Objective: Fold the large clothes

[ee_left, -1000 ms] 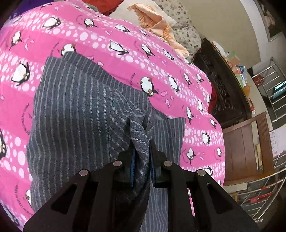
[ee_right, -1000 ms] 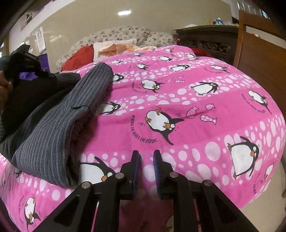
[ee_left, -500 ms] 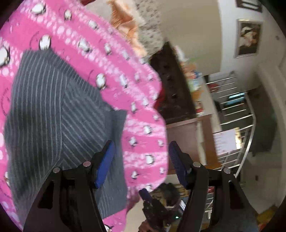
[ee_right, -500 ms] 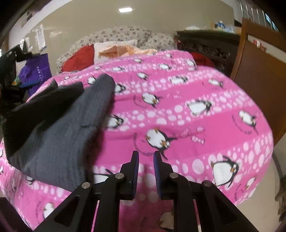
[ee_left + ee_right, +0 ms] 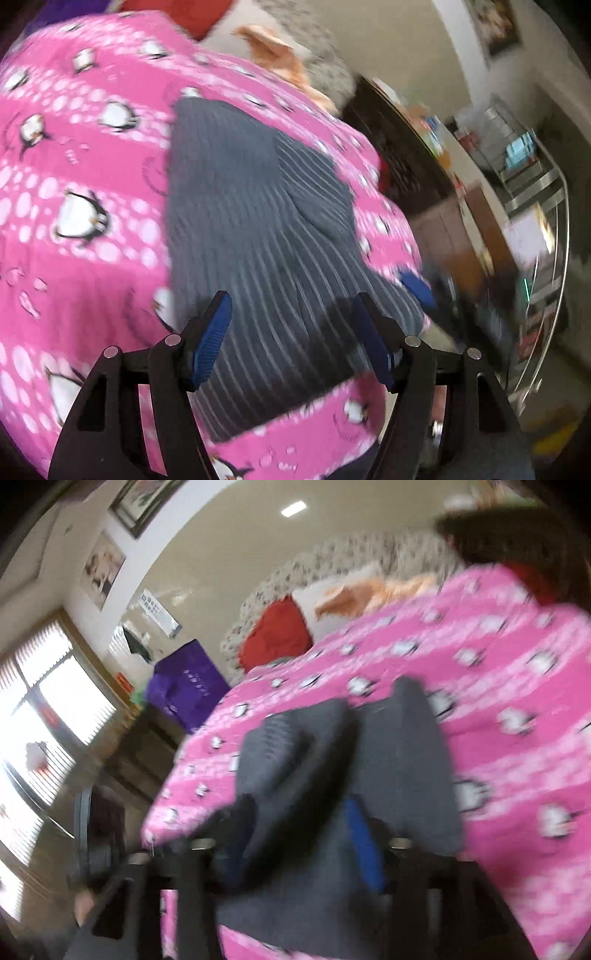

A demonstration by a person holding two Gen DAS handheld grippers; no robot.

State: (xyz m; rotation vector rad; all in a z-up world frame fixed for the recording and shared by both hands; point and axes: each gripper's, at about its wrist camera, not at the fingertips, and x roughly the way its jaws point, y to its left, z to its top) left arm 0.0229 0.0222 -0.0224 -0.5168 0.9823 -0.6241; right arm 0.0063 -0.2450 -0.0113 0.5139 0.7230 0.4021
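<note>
A grey pinstriped garment (image 5: 258,221) lies folded on the pink penguin blanket (image 5: 92,177). My left gripper (image 5: 293,332) hovers over its near end, jaws opening, blue pads (image 5: 214,339) wide apart and nothing pressed between them. Further right at the garment's edge, a blue pad of my right gripper (image 5: 417,291) shows. The right wrist view is blurred. There the right gripper (image 5: 299,834) is at the near end of the garment (image 5: 402,760), jaws opening. A dark fold of cloth sits between its fingers (image 5: 364,849), not visibly pinched.
Pillows (image 5: 277,638) and an orange cloth (image 5: 280,55) lie at the head of the bed. A purple bag (image 5: 188,686) and a window are on the left. A dark wooden cabinet (image 5: 402,147) and metal shelving (image 5: 535,192) stand to the right of the bed.
My left gripper has let go of the bunched cloth, opened wide and drawn back. The right gripper has swung from bare blanket over to the garment, risen and opened from shut.
</note>
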